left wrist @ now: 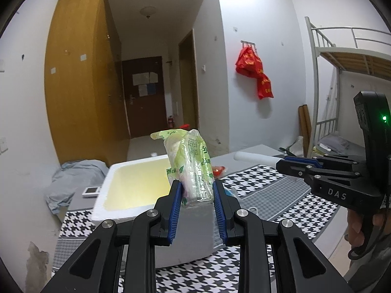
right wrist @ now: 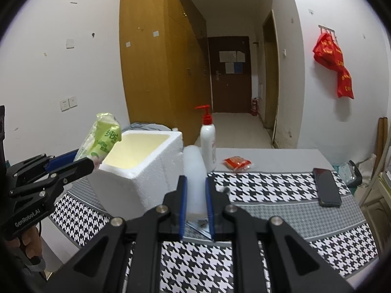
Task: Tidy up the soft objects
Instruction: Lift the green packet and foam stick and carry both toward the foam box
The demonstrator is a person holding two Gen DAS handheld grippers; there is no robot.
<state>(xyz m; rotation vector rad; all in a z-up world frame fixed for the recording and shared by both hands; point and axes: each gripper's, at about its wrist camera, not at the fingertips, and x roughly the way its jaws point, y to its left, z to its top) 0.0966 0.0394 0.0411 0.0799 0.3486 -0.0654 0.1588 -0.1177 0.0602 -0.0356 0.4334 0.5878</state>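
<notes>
left gripper (left wrist: 197,193) clamps green packet (left wrist: 193,161) | right gripper (right wrist: 196,202) clamps white roll (right wrist: 194,171), base hidden

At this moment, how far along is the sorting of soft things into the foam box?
Nothing looks done: the visible inside of the foam box shows nothing in it. In hand: the left gripper holds a green packet above the box, and the right gripper holds a white foam piece. Left: dropping both in, then perhaps the red packet on the table.
</notes>
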